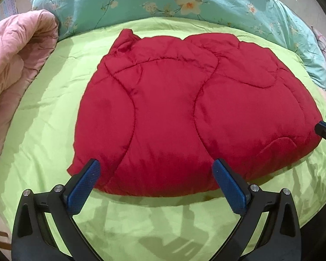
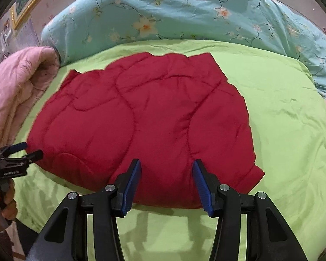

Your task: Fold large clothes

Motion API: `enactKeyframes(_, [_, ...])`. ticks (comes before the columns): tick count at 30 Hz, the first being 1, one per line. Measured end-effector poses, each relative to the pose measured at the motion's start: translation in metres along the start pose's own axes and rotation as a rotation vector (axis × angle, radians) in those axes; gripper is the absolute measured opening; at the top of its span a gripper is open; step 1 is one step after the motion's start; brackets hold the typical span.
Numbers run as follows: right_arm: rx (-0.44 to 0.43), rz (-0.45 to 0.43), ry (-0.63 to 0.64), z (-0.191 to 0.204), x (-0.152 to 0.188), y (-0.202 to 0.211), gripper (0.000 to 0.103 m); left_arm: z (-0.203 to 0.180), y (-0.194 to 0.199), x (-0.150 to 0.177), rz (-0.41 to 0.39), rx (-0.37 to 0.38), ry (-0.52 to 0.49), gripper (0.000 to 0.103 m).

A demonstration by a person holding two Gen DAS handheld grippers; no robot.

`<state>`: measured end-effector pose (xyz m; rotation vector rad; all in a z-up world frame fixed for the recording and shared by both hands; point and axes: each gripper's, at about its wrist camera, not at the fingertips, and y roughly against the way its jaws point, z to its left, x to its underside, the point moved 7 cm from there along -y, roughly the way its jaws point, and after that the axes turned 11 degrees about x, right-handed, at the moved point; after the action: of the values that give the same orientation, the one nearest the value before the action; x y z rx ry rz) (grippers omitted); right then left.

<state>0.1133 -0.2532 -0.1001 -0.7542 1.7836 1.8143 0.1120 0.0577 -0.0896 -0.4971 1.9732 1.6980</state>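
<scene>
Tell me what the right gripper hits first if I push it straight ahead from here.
Probably the near edge of the red quilted garment: the open right gripper points straight at it over the green sheet. Its height above the sheet is unclear.

Red quilted garment (image 1: 184,113) on lime-green sheet (image 1: 54,108); teal floral duvet (image 2: 184,15); pink quilt (image 1: 13,54).

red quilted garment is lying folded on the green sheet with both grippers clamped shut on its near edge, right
Not quite. The red quilted garment does lie folded on the green sheet, but neither gripper is clamped on it. The left gripper in the left wrist view and the right gripper in the right wrist view are both open.
</scene>
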Motion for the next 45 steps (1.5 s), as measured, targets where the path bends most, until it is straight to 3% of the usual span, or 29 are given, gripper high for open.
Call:
enactKeyframes(15, [-0.043,-0.011,0.03,0.018,0.029,0.041,0.061,-0.022,0.03,0.031,-0.01,-0.013,-0.047,0.103])
enactKeyframes(21, [-0.062,0.038,0.031,0.023,0.054,0.039,0.063,-0.022,0.031,0.056,0.023,-0.006,-0.036,0.103])
enactKeyframes(23, [-0.073,0.058,0.031,0.025,0.062,0.038,0.071,-0.02,0.029,0.067,0.044,-0.004,-0.026,0.103])
enactKeyframes(29, [-0.088,0.096,0.053,0.03,0.08,0.039,0.076,-0.017,0.025,0.089,0.094,-0.003,0.002,0.103])
enactKeyframes(33, [-0.094,0.099,0.062,0.031,0.077,0.044,0.078,-0.02,0.041,0.076,0.052,0.006,-0.004,0.103])
enactKeyframes(38, [-0.099,0.034,0.098,0.035,0.054,0.065,0.099,-0.031,0.064,0.045,-0.01,0.01,-0.044,0.103])
enactKeyframes(45, [-0.083,-0.015,0.134,0.039,0.031,0.074,0.102,-0.035,0.066,0.022,-0.034,-0.027,-0.078,0.103])
